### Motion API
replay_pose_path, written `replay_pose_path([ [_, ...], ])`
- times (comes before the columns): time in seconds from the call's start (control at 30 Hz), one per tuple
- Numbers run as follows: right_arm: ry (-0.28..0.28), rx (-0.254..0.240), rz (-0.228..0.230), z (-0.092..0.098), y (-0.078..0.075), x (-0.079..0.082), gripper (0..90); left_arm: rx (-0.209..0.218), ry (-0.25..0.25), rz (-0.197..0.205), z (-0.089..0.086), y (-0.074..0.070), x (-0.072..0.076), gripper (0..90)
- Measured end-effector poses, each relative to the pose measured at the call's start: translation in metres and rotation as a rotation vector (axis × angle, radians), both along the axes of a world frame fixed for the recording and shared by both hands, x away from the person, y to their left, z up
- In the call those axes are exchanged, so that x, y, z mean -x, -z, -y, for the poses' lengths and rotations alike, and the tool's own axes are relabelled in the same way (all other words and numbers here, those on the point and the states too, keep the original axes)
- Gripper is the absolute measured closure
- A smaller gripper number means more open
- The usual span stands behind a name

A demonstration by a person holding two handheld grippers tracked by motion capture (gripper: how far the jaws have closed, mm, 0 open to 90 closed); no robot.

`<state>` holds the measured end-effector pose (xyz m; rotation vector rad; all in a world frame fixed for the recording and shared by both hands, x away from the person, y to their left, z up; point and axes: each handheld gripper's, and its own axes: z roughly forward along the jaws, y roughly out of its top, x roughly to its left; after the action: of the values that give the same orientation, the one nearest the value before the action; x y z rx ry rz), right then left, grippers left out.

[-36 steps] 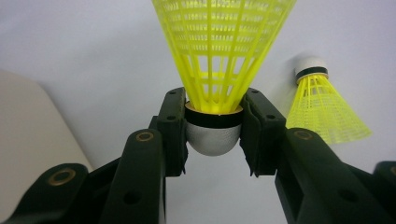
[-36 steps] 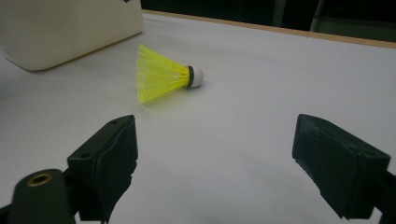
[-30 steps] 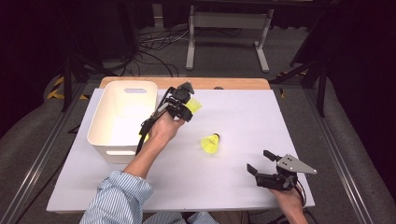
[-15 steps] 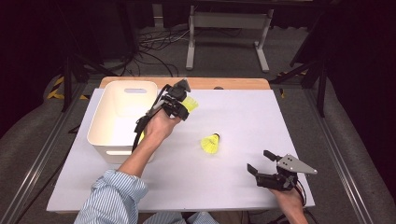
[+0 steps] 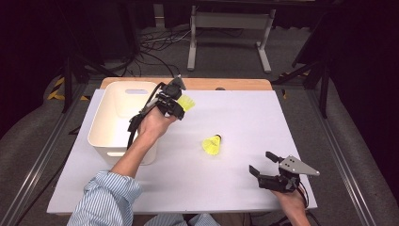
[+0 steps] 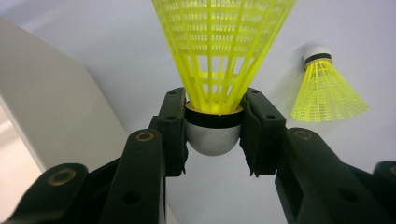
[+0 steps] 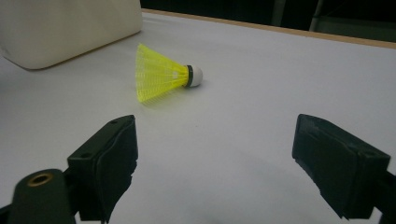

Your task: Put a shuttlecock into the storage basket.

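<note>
Held shuttlecock (image 6: 219, 60) was clamped by its rounded cork base in the left gripper (image 6: 214, 133), beside the white bin (image 5: 117, 117).
Its yellow mesh skirt pointed away along the jaws, cut off at the frame's top. The right gripper (image 5: 269, 167) was held wide open near a second shuttlecock (image 5: 212, 144), lying sideways.

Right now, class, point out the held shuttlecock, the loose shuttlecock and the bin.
held shuttlecock (image 6: 214, 135), left gripper view, its rounded cork
loose shuttlecock (image 5: 211, 145), high view, its yellow skirt
bin (image 5: 104, 123), high view, its near-left wall
</note>
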<state>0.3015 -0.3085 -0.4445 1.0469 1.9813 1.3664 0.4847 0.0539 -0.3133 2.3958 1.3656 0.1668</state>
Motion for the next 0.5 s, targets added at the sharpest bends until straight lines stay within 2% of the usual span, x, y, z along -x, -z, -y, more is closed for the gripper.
replay_pose_path([
  [0.13, 0.0, 0.0, 0.001, 0.0, 0.0, 0.0, 14.6, 0.005, -0.007, -0.005, -0.004, -0.003, 0.0, 64.6],
  [0.2, -0.001, 0.002, 0.001, 0.0, 0.0, 0.0, 14.6, -0.008, 0.0, -0.003, -0.005, -0.004, 0.0, 64.6],
  [0.3, -0.002, 0.004, 0.0, 0.0, 0.0, 0.0, 14.6, 0.009, -0.001, -0.008, -0.01, -0.006, 0.0, 64.6],
  [0.5, 0.001, 0.005, -0.002, 0.0, 0.0, 0.0, 14.6, 0.01, -0.002, -0.012, -0.015, -0.008, 0.0, 64.6],
])
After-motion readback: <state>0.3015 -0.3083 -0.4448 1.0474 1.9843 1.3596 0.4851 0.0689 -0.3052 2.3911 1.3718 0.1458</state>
